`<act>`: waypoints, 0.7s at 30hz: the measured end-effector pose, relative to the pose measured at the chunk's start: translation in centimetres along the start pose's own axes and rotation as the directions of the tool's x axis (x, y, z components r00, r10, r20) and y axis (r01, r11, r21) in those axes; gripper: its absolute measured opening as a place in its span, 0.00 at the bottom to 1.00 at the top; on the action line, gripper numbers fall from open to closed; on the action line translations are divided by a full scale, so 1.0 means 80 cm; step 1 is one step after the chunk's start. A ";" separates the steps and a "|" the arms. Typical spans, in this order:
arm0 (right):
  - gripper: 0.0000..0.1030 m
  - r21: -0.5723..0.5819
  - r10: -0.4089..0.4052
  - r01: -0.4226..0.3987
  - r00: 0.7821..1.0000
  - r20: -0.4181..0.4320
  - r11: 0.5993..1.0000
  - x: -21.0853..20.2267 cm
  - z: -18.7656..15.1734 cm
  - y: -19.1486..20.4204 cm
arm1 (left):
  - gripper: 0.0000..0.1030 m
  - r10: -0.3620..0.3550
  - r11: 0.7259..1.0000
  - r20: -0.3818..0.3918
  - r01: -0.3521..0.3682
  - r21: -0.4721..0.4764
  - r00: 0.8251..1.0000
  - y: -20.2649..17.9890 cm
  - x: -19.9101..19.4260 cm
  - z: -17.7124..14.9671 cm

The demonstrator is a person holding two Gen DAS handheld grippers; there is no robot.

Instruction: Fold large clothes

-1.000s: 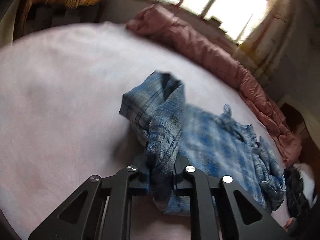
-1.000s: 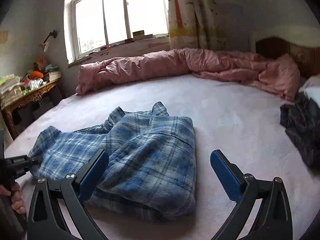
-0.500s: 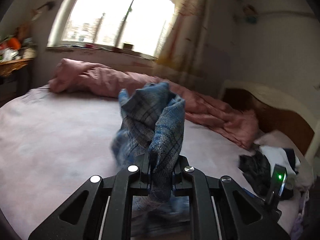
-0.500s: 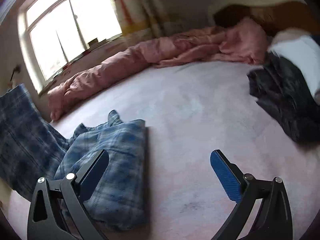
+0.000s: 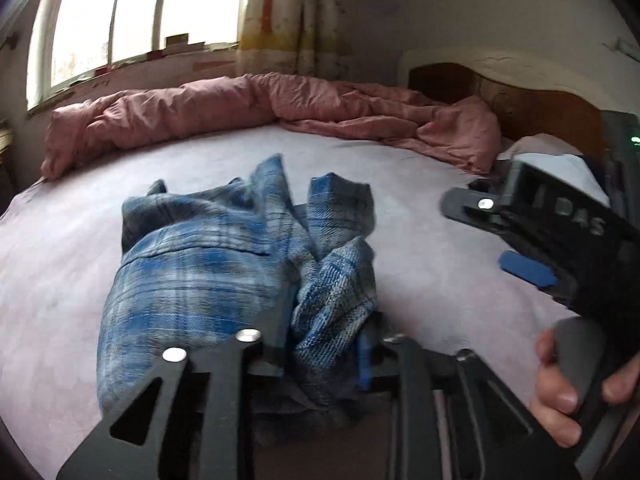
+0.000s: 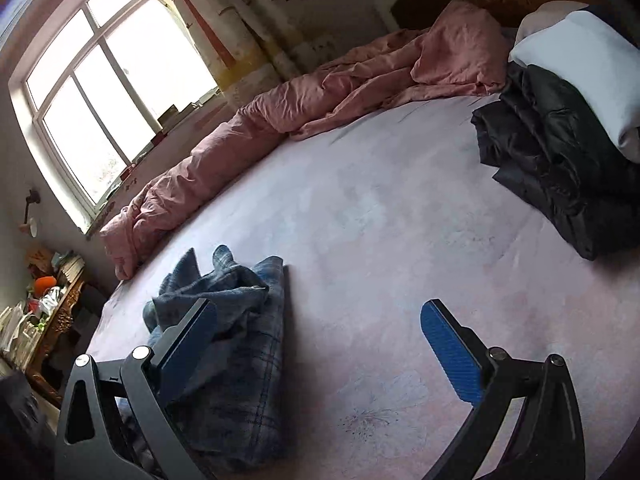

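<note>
Garment: a blue plaid shirt [image 5: 208,276] lies in a loose, partly folded heap on the pink bed sheet [image 5: 60,240], near the person's edge of the bed.
Left tool [image 5: 324,344]: its jaws are opening, with a bunched fold of the shirt between them; in the left wrist view the cloth looks slack there, not pinched (the pads themselves are mostly hidden behind it).
Why so: my reading is that this fold has been laid across the shirt's body and the tool is letting it drop in place.
Right tool [image 6: 320,340]: wide open and empty, over bare sheet; its left finger overlaps the shirt's right edge in the right wrist view, though contact cannot be told.
Right hand [image 5: 572,384]: wrapped round the handle, holding that tool just to the right of the garment, probably ready for the next grab.
Surroundings: a pink duvet [image 6: 320,92] is rolled along the far side under the window, and a dark garment pile [image 6: 560,168] sits well apart by the headboard.
Progress: the heap is rumpled, so folding seems unfinished.
</note>
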State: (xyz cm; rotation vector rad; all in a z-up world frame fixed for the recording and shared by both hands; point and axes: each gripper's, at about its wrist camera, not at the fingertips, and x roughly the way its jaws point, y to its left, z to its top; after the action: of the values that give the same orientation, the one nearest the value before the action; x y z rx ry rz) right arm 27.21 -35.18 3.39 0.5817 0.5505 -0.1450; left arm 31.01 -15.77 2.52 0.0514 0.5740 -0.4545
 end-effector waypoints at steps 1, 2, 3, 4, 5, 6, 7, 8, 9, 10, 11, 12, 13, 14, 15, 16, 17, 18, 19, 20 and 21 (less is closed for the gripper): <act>0.99 0.001 0.007 -0.007 1.000 0.003 1.000 -0.001 0.000 0.000 | 0.41 -0.014 1.000 0.005 0.014 -0.005 1.000 -0.001 -0.004 0.002; 0.99 0.002 0.011 -0.011 1.000 0.004 1.000 -0.001 0.000 0.001 | 0.45 -0.033 0.999 0.008 0.033 -0.015 0.999 0.001 -0.012 0.001; 0.99 0.002 0.020 -0.020 1.000 0.005 1.000 -0.002 0.001 0.001 | 0.52 -0.062 0.998 0.014 0.062 -0.029 0.998 0.003 -0.021 -0.002; 0.99 0.006 0.032 -0.032 0.999 0.007 0.999 -0.003 0.001 0.001 | 0.56 -0.077 0.996 0.022 0.078 -0.037 0.997 0.004 -0.030 -0.009; 0.99 0.010 0.047 -0.047 0.999 0.010 0.999 -0.004 0.001 0.000 | 0.57 -0.087 0.995 0.037 0.088 -0.044 0.996 0.006 -0.042 -0.014; 0.99 0.012 0.065 -0.066 0.998 0.015 0.998 -0.006 0.001 0.001 | 0.57 -0.087 0.995 0.054 0.090 -0.048 0.995 0.010 -0.055 -0.018; 0.99 0.010 0.085 -0.085 0.996 0.019 0.996 -0.008 0.001 0.003 | 0.59 -0.080 0.995 0.070 0.084 -0.055 0.994 0.014 -0.066 -0.021; 0.99 0.005 0.101 -0.102 0.995 0.022 0.995 -0.010 0.001 0.005 | 0.61 -0.066 0.995 0.090 0.072 -0.067 0.994 0.018 -0.076 -0.021; 0.99 -0.011 0.127 -0.127 0.992 0.027 0.992 -0.013 0.001 0.008 | 0.65 -0.044 0.995 0.113 0.054 -0.087 0.993 0.027 -0.088 -0.022; 0.99 -0.034 0.155 -0.154 0.987 0.031 0.988 -0.015 0.000 0.015 | 0.70 -0.018 0.993 0.132 0.033 -0.110 0.991 0.036 -0.097 -0.022; 0.99 -0.079 0.192 -0.189 0.981 0.031 0.979 -0.018 -0.004 0.027 | 0.72 0.015 0.990 0.153 0.007 -0.144 0.988 0.050 -0.105 -0.020; 0.99 -0.120 0.217 -0.212 0.976 0.025 0.970 -0.020 -0.008 0.037 | 0.75 0.047 0.984 0.170 -0.016 -0.179 0.984 0.064 -0.111 -0.017; 0.99 -0.162 0.242 -0.236 0.970 0.013 0.958 -0.021 -0.012 0.048 | 0.76 0.071 0.978 0.174 -0.034 -0.208 0.982 0.078 -0.113 -0.013; 0.99 -0.204 0.265 -0.260 0.964 -0.003 0.944 -0.022 -0.018 0.060 | 0.76 0.092 0.970 0.163 -0.052 -0.237 0.982 0.093 -0.111 -0.010; 0.99 -0.243 0.284 -0.280 0.959 -0.021 0.929 -0.021 -0.023 0.072 | 0.76 0.109 0.960 0.145 -0.067 -0.272 0.983 0.108 -0.107 -0.008; 0.99 -0.279 0.296 -0.295 0.954 -0.040 0.914 -0.020 -0.030 0.082 | 0.76 0.116 0.951 0.133 -0.072 -0.300 0.984 0.121 -0.104 -0.010; 0.99 -0.299 0.298 -0.300 0.953 -0.053 0.906 -0.020 -0.034 0.088 | 0.76 0.122 0.941 0.120 -0.077 -0.329 0.985 0.133 -0.099 -0.015; 0.99 -0.329 0.287 -0.296 0.955 -0.075 0.897 -0.016 -0.041 0.099 | 0.76 0.128 0.935 0.101 -0.086 -0.345 0.987 0.140 -0.093 -0.021; 0.99 -0.345 0.275 -0.290 0.957 -0.092 0.893 -0.011 -0.046 0.104 | 0.76 0.131 0.929 0.078 -0.095 -0.357 0.988 0.145 -0.086 -0.027; 0.99 -0.359 0.255 -0.277 0.961 -0.110 0.891 -0.007 -0.050 0.108 | 0.76 0.125 0.925 0.050 -0.098 -0.367 0.991 0.148 -0.077 -0.037; 0.99 -0.381 0.207 -0.240 0.970 -0.125 0.893 0.001 -0.055 0.112 | 0.76 0.116 0.922 0.028 -0.097 -0.375 0.993 0.149 -0.070 -0.044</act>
State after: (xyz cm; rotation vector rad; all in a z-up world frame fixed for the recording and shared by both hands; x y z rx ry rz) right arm 27.81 -25.33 4.62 0.2534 0.5681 0.2078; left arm 30.15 -2.19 1.66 -0.2925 0.5979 -0.2337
